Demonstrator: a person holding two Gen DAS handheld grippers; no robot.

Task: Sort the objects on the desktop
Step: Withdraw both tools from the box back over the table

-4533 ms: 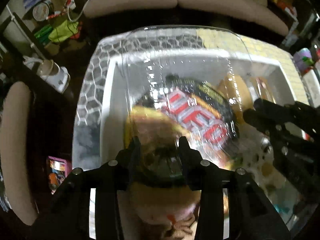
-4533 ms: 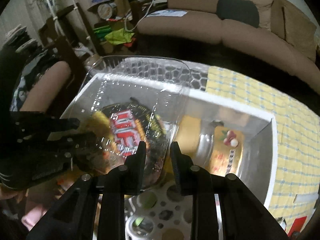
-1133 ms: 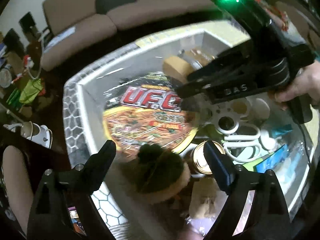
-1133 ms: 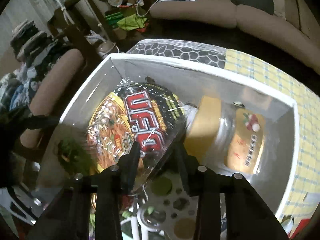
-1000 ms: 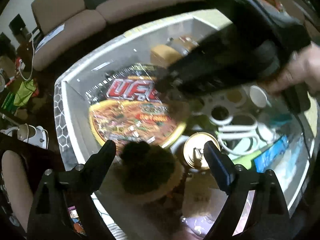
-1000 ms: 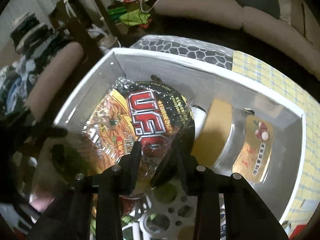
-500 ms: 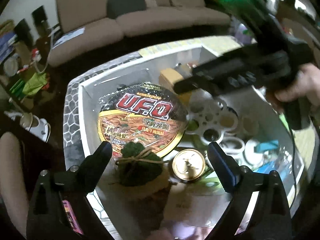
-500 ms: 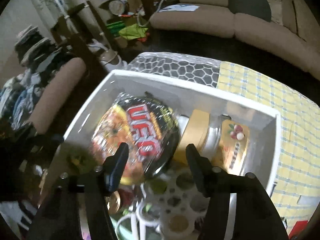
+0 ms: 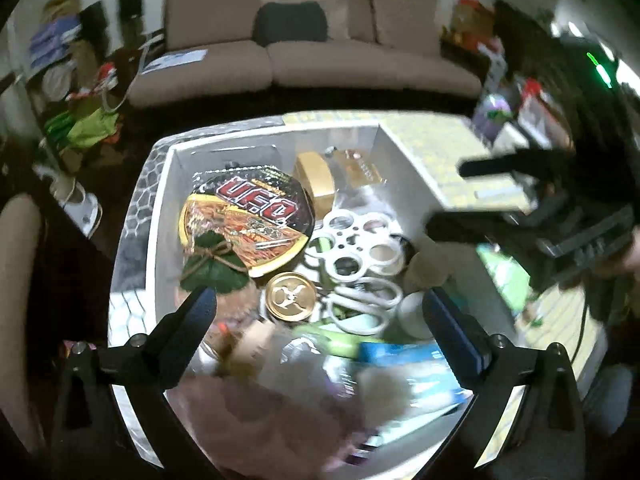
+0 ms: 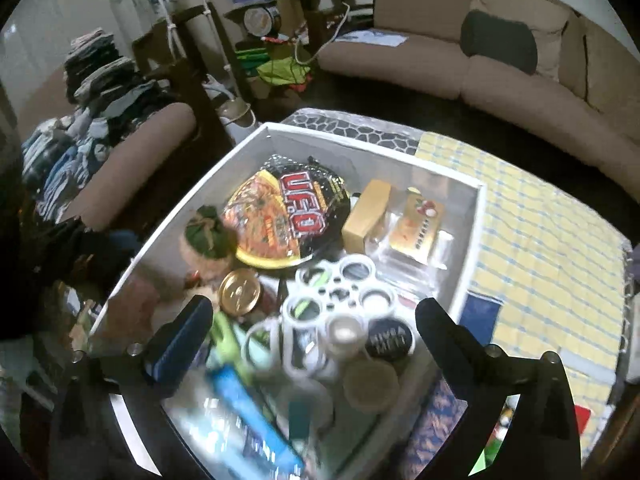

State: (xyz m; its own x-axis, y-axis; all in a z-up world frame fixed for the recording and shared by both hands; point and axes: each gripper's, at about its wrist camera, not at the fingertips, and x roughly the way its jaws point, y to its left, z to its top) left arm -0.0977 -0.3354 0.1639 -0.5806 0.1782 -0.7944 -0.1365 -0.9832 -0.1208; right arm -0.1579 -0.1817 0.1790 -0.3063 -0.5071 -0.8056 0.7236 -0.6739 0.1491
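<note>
"U.F.O." on noodle bowl lid [image 9: 256,216]

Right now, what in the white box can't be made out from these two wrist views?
- Left wrist: pinkish item near the lens, motion-blurred, unidentifiable.
- Right wrist: blue package blurred, print unreadable.
- Both: things under the UFO noodle bowl and white ring holder are hidden.

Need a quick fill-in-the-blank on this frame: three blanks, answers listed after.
1. Both the left gripper and the right gripper have their jaws ____.
2. The round noodle bowl inside the white box carries the big red letters ____.
3. The gold can lid lies just in front of the ____ bowl.

Missing words: open; UFO; noodle
</note>
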